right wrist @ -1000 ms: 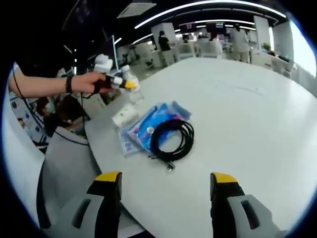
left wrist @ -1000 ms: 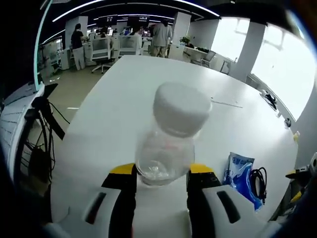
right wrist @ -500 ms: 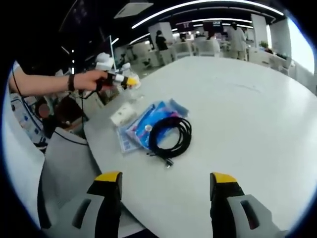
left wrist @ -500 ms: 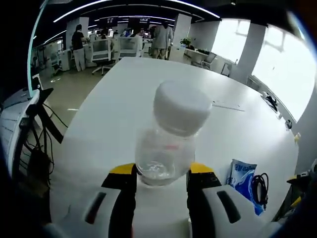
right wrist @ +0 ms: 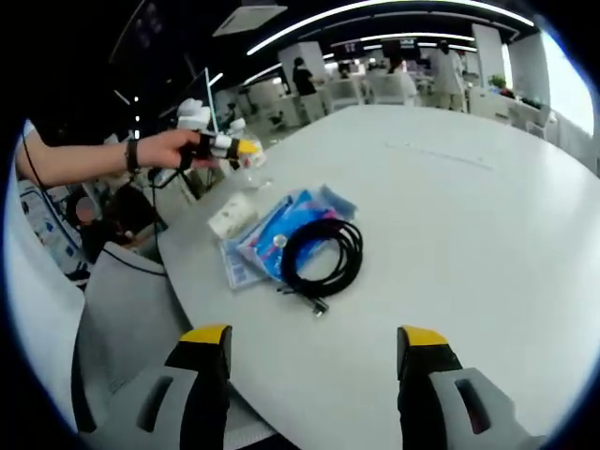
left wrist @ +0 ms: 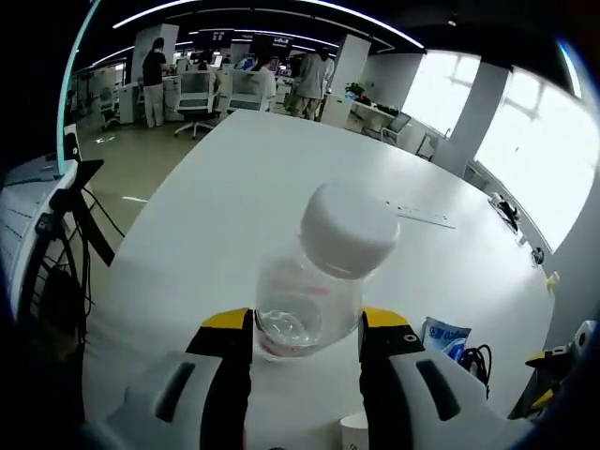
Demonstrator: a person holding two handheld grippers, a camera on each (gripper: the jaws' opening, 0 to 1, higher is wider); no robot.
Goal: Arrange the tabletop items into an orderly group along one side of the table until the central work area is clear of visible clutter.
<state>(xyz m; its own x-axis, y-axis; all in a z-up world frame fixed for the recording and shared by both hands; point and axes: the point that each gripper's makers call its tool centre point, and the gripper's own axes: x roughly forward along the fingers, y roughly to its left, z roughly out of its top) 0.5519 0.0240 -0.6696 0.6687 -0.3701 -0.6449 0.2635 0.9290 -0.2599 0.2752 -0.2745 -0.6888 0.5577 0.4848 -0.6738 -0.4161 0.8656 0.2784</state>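
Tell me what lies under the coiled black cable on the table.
The black cable rests on a blue plastic packet, which lies on the white table. The packet's middle is covered by the coil, so its print cannot be read.

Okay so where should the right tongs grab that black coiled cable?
Probably across the bundled strands on the near side of the black cable, coming down from above. It lies flat in a loose ring, partly on the blue packet; pinching several loops together should keep it coiled.

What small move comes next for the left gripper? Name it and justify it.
Probably lower the clear bottle onto the table beside the white roll and blue packet: the left gripper holds it aloft near that edge cluster.
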